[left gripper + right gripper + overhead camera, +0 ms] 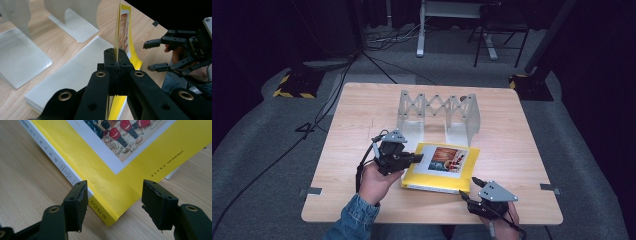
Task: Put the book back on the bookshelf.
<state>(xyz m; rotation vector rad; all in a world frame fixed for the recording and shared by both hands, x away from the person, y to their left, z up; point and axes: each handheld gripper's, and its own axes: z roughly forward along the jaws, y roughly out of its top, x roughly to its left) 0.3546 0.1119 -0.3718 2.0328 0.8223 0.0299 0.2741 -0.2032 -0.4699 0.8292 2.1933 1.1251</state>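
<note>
Front cover of the yellow book (441,167) pinched and lifted by left hand-held gripper (117,58), book lying at bench (362,125) centre (bookend rack (438,112) at twelve o'clock). Right hand-held gripper (115,195) parted, unladen at the corner. Opening begun, apparently unfinished.

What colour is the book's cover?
Yellow, with a white-framed picture; the book shows best in the right gripper view.

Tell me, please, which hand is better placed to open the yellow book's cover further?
Left, probably. The left tongs are shut on the lifted front cover of the yellow book. The right tongs are open at the book's near corner, gripping nothing.
</note>
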